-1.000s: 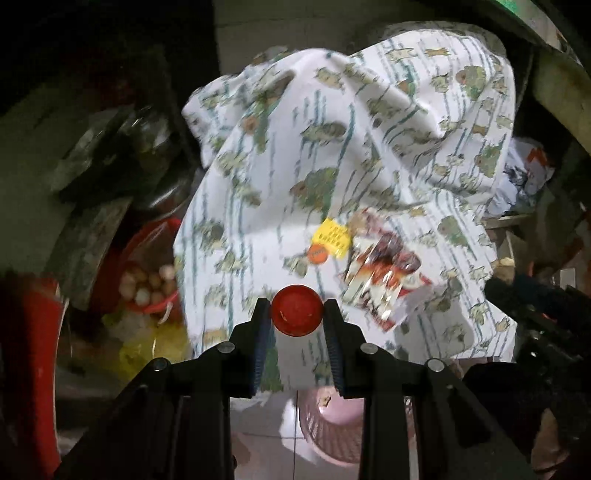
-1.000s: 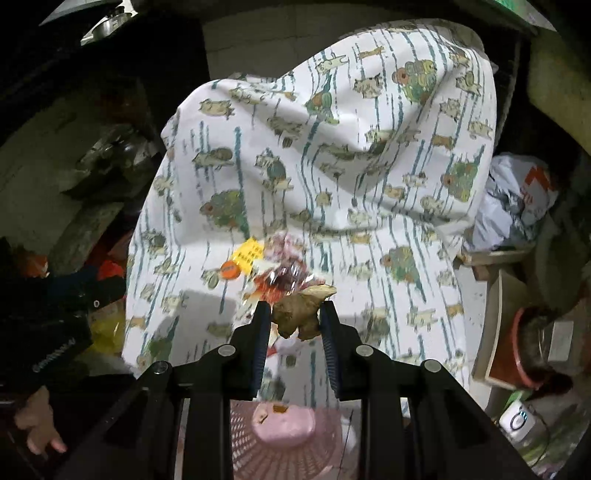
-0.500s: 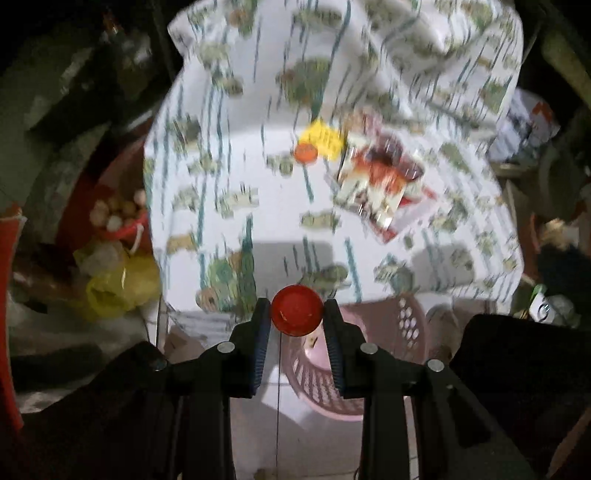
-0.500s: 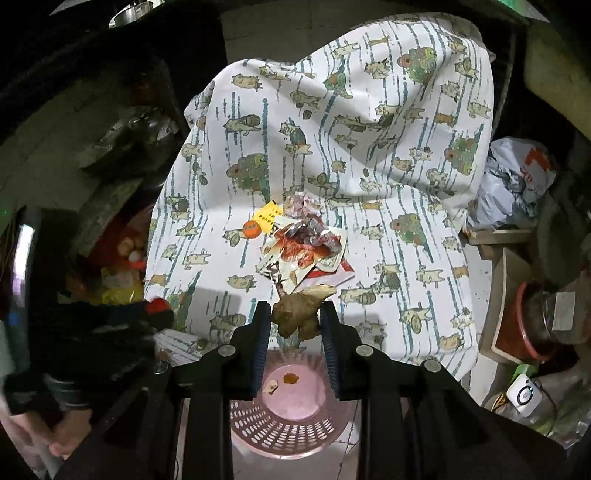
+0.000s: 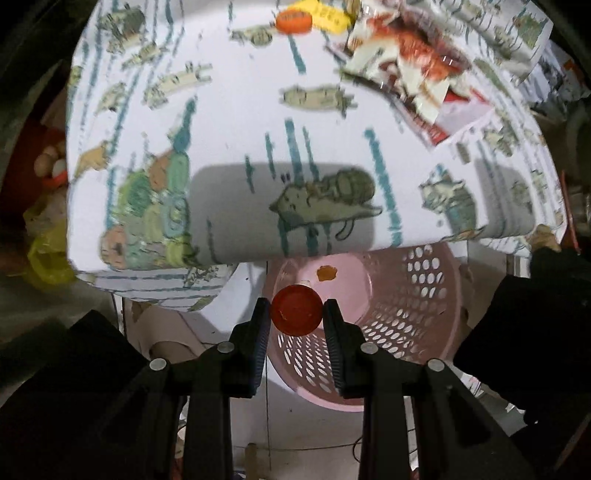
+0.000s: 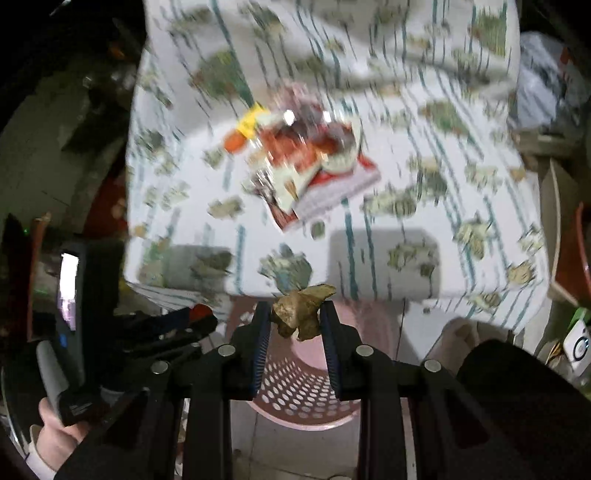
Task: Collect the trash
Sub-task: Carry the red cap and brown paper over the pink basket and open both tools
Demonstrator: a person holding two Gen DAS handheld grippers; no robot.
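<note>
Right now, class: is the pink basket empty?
No: the basket already holds an orange scrap on its floor.

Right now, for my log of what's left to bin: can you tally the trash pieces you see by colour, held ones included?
Red: 1, cap in left gripper
Orange: 1, cap on cloth
Yellow: 1, paper
Brown: 1, scrap in right gripper
Red-white: 1, wrapper pile
Total: 5

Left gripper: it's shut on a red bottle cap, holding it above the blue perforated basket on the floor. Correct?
Not quite: the left wrist view shows the basket is pink, not blue. The left gripper is shut on the red bottle cap above it.
</note>
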